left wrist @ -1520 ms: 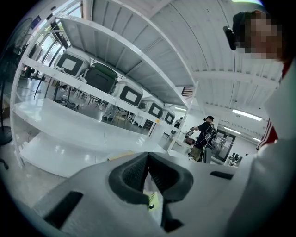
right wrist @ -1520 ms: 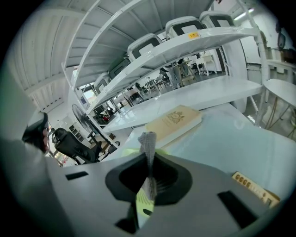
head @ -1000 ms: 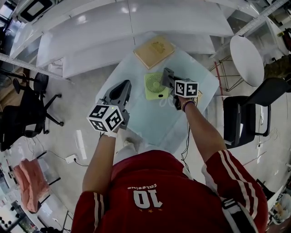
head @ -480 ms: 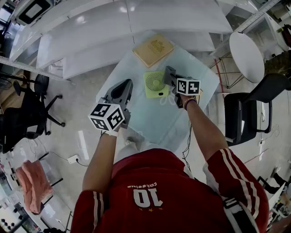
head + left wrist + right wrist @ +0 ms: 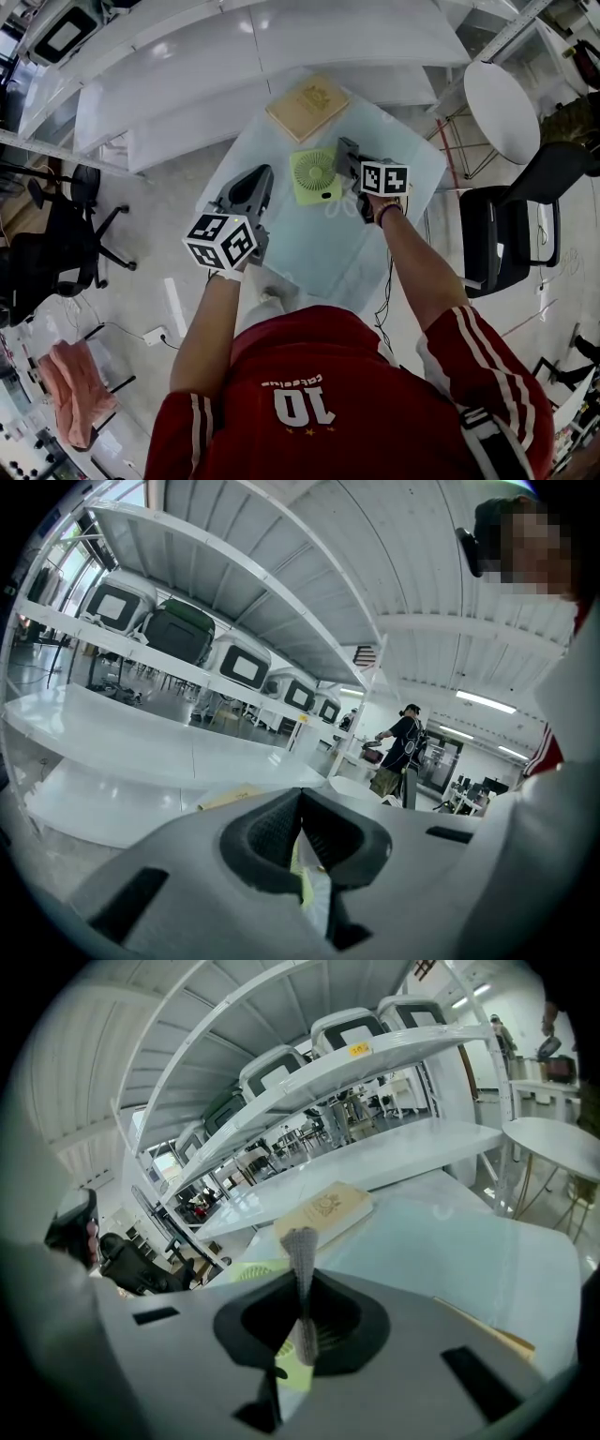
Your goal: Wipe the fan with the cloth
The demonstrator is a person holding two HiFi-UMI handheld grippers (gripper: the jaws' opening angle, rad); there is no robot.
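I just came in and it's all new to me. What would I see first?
The bright green fan in the middle of the glass table stands out most. Two grippers with black-and-white cubes flank it: the right gripper pinches a grey cloth, the left gripper is shut. A tan book lies beyond the fan.

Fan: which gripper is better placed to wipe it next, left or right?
Right, probably. The right gripper is next to the fan and pinches the cloth; the left gripper stands farther off, shut, without cloth.
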